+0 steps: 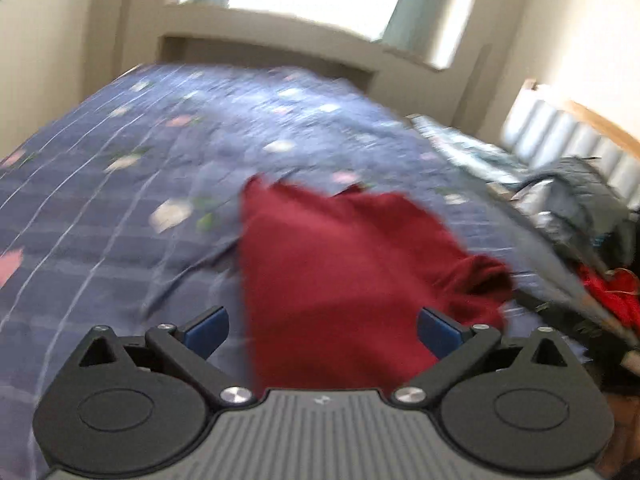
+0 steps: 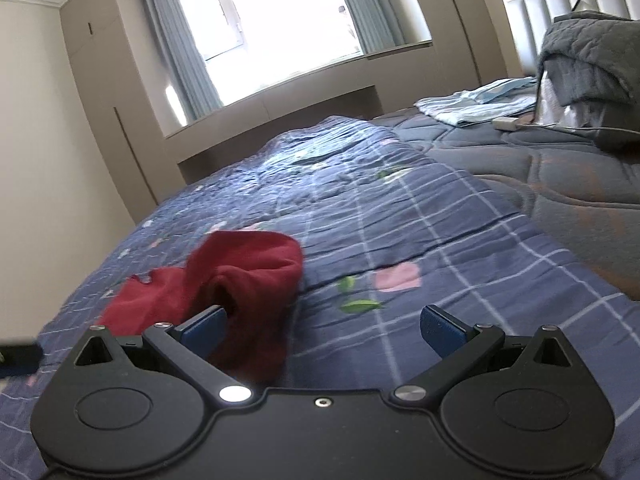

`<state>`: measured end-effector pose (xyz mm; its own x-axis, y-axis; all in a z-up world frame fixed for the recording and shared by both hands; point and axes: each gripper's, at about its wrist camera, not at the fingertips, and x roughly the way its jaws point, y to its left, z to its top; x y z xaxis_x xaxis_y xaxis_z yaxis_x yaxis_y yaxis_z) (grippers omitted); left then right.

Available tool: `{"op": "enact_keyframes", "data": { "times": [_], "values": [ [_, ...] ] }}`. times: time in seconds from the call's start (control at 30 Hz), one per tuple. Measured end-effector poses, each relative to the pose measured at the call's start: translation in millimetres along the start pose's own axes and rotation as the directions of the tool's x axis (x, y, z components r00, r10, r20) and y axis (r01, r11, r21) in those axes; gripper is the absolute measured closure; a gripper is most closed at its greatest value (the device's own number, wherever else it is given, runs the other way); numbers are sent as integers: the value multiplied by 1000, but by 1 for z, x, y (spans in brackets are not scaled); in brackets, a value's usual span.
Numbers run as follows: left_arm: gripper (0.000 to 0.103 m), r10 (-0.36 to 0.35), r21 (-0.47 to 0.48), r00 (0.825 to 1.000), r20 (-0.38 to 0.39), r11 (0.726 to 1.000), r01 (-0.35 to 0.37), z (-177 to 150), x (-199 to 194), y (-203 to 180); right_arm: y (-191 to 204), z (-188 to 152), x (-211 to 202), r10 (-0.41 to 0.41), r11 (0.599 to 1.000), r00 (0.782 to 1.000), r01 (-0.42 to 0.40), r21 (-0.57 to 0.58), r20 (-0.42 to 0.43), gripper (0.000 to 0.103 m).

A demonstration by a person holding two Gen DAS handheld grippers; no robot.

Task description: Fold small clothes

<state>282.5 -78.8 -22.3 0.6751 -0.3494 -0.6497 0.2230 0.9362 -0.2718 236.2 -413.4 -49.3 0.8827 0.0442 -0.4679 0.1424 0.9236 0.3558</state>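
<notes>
Red garment [image 1: 340, 264] is the thing here, but biggest first: the bed takes up most of both views, covered w/ a blue checked quilt [image 2: 420, 232] that has pink and green flower bits on it. Behind it, top of both frames, a bright window [image 2: 280, 20] w/ pale blue curtains [image 2: 172, 40]. Upper right of the right wrist view there's a padded headboard [image 2: 580, 4], a grey blanket pile [image 2: 592, 60] in front of it and a light blue folded cloth [image 2: 480, 104] just left of that.

Now the garment itself: small dark red piece lying on the quilt. Left wrist view is pretty blurry, it sits center/lower middle there, spread fairly flat, running down between the fingers. In the right wrist view it's lower left, bunched up w/ a raised hump.

Left gripper [image 1: 322, 330]: jaws spread wide, cloth lies between the blue pads but they don't press on it, so nothing gripped.

Right gripper [image 2: 322, 330]: also wide open, holding nothing. Its left blue pad [image 2: 206, 330] is right at the edge of the red cloth, can't tell if it touches.
</notes>
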Motion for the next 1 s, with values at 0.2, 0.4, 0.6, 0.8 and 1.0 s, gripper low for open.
{"op": "enact_keyframes", "data": {
  "times": [0.2,0.4,0.6,0.8,1.0],
  "values": [
    [1,-96,-302,994,-57,950,75,-3,16,52,10,16,13,77,991,997,-75,110,-19,0],
    [13,-177,-371,980,-94,920,130,0,39,61,10,33,51,88,965,992,-61,256,-95,1],
    [75,-186,-295,975,-125,945,142,8,46,51,15,26,62,73,956,990,-34,290,-124,44],
    [84,-223,-308,972,-73,932,190,11,33,67,23,18,44,87,964,993,-64,257,-80,76],
    [73,-222,-308,971,-89,933,185,-6,43,75,15,-4,42,31,982,996,-15,187,-87,81]
  ]
}}
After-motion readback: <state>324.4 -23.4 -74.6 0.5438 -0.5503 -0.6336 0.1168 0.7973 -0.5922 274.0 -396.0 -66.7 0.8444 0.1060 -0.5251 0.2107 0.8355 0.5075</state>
